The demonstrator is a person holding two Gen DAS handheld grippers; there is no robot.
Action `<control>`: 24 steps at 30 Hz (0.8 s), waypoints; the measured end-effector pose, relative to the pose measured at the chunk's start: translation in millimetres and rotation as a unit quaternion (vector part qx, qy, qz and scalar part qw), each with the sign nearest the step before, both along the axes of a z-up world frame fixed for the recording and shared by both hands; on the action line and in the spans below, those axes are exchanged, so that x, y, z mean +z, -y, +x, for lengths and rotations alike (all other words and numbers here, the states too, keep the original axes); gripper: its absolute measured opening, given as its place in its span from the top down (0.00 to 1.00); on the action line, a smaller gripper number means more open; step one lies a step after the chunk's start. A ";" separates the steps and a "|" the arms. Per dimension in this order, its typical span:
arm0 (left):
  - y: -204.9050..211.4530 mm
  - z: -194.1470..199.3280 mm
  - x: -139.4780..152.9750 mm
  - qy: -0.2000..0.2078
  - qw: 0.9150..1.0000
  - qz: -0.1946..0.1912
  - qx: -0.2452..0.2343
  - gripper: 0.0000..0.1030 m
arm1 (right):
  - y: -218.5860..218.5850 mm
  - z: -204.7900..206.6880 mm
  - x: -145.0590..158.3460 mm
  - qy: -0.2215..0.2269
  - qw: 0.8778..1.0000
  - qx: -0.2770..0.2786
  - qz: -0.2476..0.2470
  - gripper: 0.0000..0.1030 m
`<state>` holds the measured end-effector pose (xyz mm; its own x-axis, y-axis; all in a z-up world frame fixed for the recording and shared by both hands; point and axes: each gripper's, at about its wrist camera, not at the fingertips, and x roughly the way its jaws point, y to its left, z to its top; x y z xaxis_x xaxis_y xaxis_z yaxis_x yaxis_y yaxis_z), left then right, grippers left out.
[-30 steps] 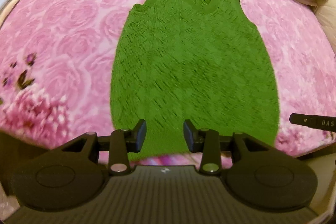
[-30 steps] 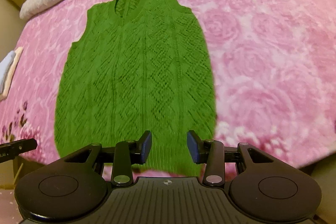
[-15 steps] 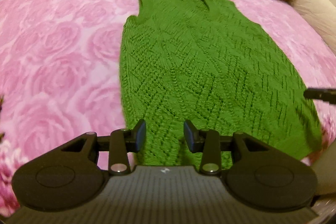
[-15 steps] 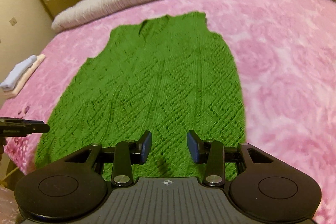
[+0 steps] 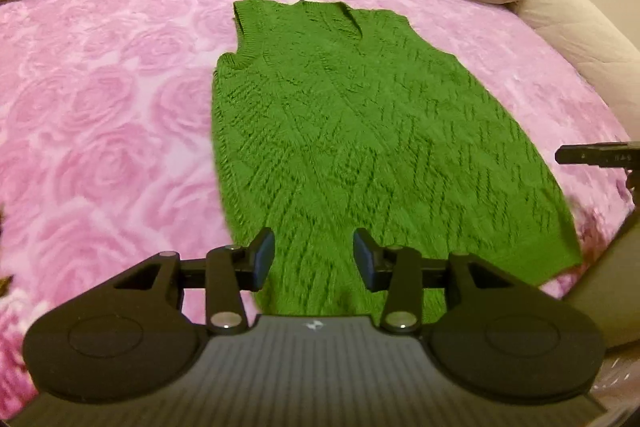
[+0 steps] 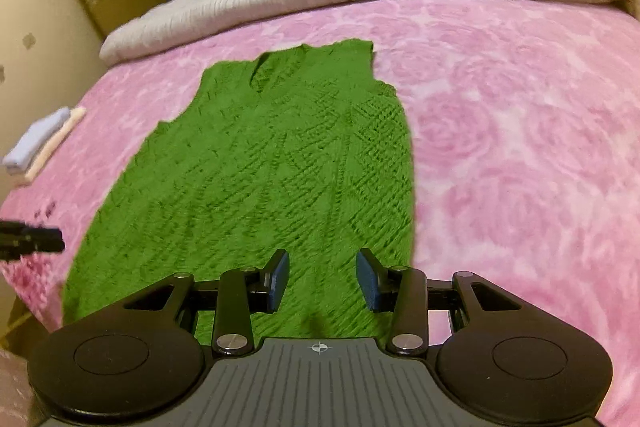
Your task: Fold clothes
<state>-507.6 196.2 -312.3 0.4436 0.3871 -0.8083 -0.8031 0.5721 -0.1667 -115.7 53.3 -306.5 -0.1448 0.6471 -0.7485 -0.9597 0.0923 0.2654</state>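
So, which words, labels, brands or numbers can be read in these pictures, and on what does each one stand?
No text reads in full.
White marks on the right hand-held gripper's finger tip, seen in the left wrist view: too blurred.
Green knitted vest: no label visible.
Pink rose blanket: no text.

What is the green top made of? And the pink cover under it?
The green top looks like knitted yarn, maybe wool: raised zigzag stitches and ribbed edges show. The pink cover looks like soft, fuzzy fleece with a rose pattern and a matte surface, though that is a guess.
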 end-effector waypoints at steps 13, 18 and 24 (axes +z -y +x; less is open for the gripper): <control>-126.3 61.0 -30.4 0.010 1.000 -0.009 -0.004 0.62 | -119.3 75.1 -26.0 0.003 0.998 0.059 -0.008 0.60; -190.4 69.7 -49.6 0.006 1.000 -0.023 0.014 0.62 | -183.8 100.2 -39.2 -0.006 0.996 0.082 -0.038 0.60; -257.2 75.0 -66.5 0.025 0.999 -0.033 0.018 0.59 | -253.4 130.7 -48.1 -0.045 0.993 0.103 -0.033 0.60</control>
